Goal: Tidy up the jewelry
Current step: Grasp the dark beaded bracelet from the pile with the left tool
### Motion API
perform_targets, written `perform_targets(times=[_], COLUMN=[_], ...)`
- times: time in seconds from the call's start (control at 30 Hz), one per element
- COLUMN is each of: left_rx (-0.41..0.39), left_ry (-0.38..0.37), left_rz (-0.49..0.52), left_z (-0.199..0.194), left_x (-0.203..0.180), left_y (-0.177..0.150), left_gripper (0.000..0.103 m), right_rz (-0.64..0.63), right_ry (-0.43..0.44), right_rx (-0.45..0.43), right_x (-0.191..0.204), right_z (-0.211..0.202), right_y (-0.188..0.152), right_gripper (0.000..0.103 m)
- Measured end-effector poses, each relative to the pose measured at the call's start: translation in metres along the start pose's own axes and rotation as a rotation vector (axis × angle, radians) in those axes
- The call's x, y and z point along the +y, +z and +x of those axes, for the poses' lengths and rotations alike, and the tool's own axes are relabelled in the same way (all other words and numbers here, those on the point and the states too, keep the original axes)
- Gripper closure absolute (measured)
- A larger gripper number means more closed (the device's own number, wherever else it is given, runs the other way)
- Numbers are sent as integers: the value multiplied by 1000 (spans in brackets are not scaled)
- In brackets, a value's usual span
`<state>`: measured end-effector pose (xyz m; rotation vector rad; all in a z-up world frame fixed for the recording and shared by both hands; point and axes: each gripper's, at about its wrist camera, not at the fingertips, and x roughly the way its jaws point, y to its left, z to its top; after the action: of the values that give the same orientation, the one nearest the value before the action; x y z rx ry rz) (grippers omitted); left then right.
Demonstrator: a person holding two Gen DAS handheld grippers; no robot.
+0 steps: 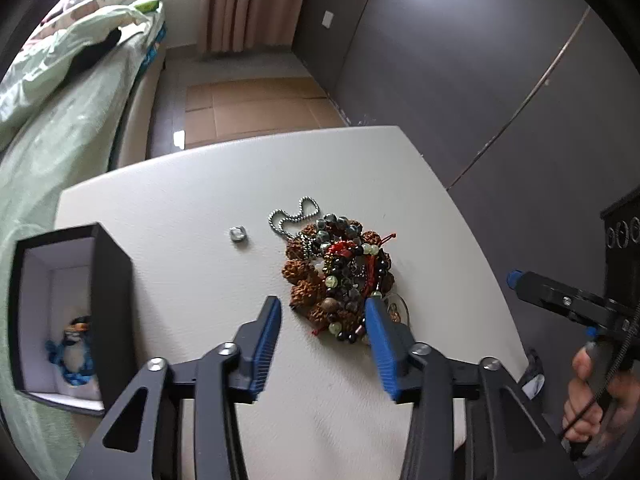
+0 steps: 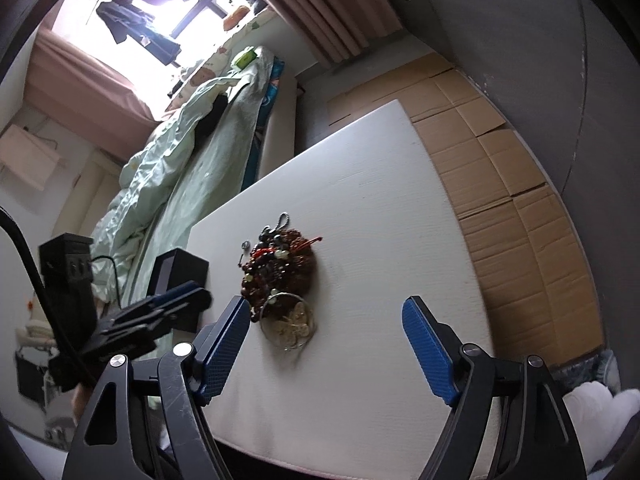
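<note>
A pile of beaded bracelets [image 1: 340,276] lies on the white table [image 1: 180,208], with a silver ball chain [image 1: 294,214] at its far side and a small silver ring [image 1: 238,235] to its left. My left gripper [image 1: 322,312] is open just above the near edge of the pile. The pile [image 2: 278,264] and a round butterfly pendant [image 2: 288,326] show in the right wrist view. My right gripper [image 2: 326,312] is open and empty, above the table beside the pendant. An open black box [image 1: 72,316] holds a blue piece [image 1: 76,356].
The black box [image 2: 180,276] stands at the table's left edge. A bed with green bedding [image 1: 60,112] runs along the left. Flattened cardboard [image 2: 500,184] covers the floor beyond the table. A dark wall [image 1: 480,60] is at the right.
</note>
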<state>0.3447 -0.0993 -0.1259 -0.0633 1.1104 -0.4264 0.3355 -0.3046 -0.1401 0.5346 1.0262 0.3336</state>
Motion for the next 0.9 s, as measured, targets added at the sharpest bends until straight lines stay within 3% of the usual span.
perform_targets(times=[0.1,0.33,0.37,0.43,0.5,0.67,0.9], left_rx=[4,6,1,-9,-5,4,-56], left_ry=[6,12,18,49,51,27,-31], left_rz=[-5,41,38,35,30,19,-4], left_z=[11,25,25,25,25,24,-5], left_x=[-1,-9,-9,-7,-5,0,5], left_y=[0,-3,-3,-3,-3,-4,0], left_gripper=[63,64,67,84,93,93,93], right_rz=[8,-23,-24,-27,-35,-106,-216], right_ry=[-11,-41,-47,-57,-68,-82,-91], right_rx=[2,19,24,32,37,82,130], right_x=[-4,-1,-1,-2,-2,13,36], right_z=[-1,5,7,10,13,31,49], right_y=[0,-2,-2,-2,-3,-8,-18], right_gripper=[29,29,29,29,29,29,29])
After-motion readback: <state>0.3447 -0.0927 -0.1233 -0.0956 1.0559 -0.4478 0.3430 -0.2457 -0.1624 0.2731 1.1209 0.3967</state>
